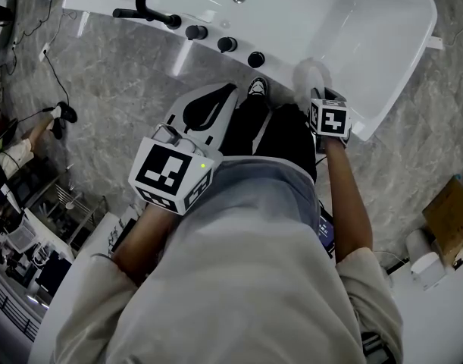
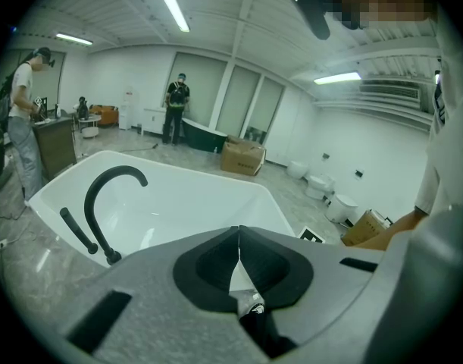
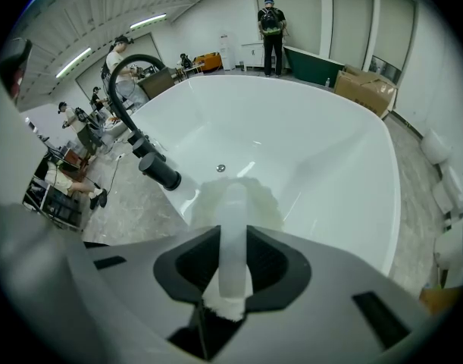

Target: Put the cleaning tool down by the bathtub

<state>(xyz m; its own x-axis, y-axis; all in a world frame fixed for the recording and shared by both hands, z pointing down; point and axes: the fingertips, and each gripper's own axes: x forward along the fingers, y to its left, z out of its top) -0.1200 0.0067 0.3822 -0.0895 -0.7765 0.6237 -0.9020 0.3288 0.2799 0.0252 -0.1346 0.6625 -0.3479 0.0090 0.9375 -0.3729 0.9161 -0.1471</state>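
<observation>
Left gripper at 11 o'clock: jaws closed, empty, held clear as the spare. Right gripper at 1 o'clock clamps the cleaning tool by its handle, with the fluffy head at the bathtub near rim. It isn't set down yet.

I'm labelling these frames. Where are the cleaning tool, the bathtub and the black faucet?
cleaning tool (image 3: 233, 233), right gripper view, its pale handle
bathtub (image 1: 367, 36), head view, its inner wall
black faucet (image 2: 89, 202), left gripper view, its curved spout
</observation>
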